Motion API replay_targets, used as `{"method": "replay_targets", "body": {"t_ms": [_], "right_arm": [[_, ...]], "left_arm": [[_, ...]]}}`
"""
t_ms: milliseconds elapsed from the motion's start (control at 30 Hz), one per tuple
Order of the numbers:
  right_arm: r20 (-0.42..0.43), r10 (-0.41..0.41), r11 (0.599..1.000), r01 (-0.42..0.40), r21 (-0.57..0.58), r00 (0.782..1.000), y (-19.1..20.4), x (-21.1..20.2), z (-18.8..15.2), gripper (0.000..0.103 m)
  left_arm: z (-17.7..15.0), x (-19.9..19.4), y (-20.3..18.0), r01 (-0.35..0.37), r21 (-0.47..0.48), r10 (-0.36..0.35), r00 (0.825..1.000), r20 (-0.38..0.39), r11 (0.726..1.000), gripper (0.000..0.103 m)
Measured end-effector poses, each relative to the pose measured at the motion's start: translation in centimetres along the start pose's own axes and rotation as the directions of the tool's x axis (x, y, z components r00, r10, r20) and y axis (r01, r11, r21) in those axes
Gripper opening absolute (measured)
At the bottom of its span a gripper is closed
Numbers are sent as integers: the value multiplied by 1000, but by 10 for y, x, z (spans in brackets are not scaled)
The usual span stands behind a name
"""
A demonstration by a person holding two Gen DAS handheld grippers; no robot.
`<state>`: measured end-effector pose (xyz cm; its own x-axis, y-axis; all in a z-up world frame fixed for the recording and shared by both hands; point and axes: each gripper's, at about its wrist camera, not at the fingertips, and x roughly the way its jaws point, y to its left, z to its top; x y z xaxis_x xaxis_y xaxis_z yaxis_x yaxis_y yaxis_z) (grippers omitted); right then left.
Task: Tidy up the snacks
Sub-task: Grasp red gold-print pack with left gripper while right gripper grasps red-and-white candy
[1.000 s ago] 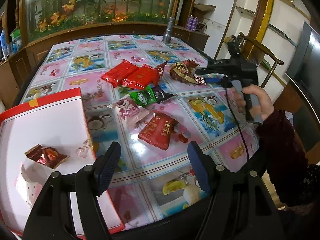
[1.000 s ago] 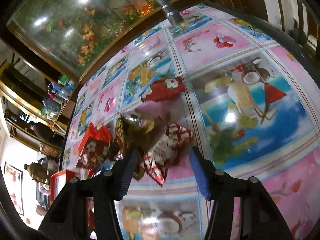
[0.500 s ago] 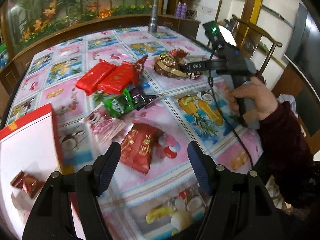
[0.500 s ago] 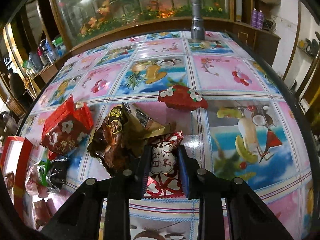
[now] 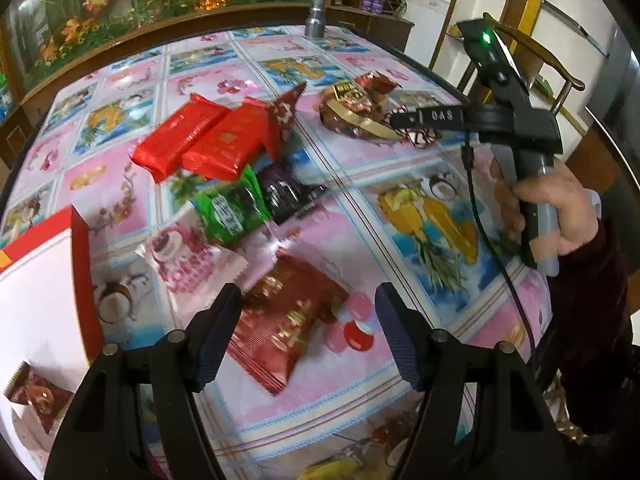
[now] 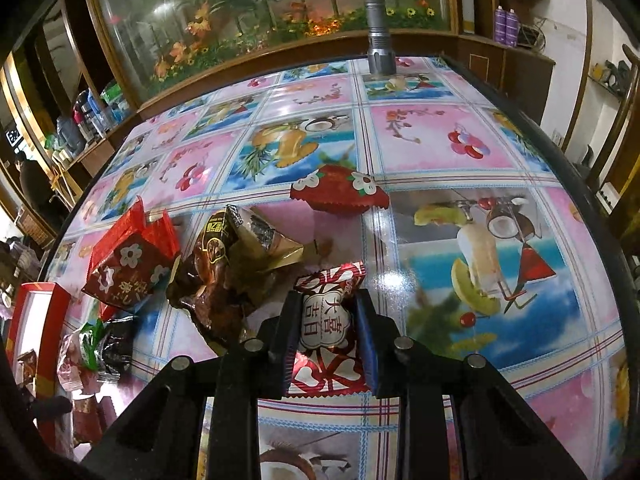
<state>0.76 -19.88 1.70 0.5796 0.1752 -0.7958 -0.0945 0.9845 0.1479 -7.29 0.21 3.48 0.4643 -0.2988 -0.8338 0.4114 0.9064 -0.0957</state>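
Note:
My right gripper (image 6: 327,332) is shut on a red-and-white patterned snack packet (image 6: 326,320), held just above the table beside a brown-gold wrapped snack (image 6: 236,264). It also shows in the left wrist view (image 5: 404,122) at the far right. My left gripper (image 5: 308,332) is open, its fingers either side of a dark red snack packet (image 5: 288,320) lying on the table. A red-rimmed white box (image 5: 40,300) at the left holds a small brown snack (image 5: 34,394). Pink (image 5: 188,260), green (image 5: 230,210), black (image 5: 288,192) and two red (image 5: 200,142) packets lie between.
A strawberry-shaped packet (image 6: 340,196) and a red flowered packet (image 6: 128,264) lie on the patterned tablecloth (image 6: 440,140). A metal flashlight (image 6: 378,36) stands at the far edge. A wooden chair (image 5: 556,80) stands at the right.
My right gripper stays shut on the red-and-white packet and has lifted it slightly. My left gripper has moved forward and down over the dark red packet; the box has slid further left in view.

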Motion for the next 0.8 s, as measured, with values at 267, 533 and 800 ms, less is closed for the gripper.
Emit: {"method": "replay_targets", "body": {"t_ms": [267,533,800], "right_arm": [[3,-22,999,22,-26,1000,7,-1,-2,30],[6,-42,998,42,-55,999,12,-1,-2,32],[25,-114,982,116,-146,993,27,2,-6,32]], "left_arm": [[6,20,-1,0,47,3,999,-54,999,68],[-2,23,-12,27,60,-23,997,-69,998,68],[4,20,1,9,-46,-11,999,-38,999,49]]}}
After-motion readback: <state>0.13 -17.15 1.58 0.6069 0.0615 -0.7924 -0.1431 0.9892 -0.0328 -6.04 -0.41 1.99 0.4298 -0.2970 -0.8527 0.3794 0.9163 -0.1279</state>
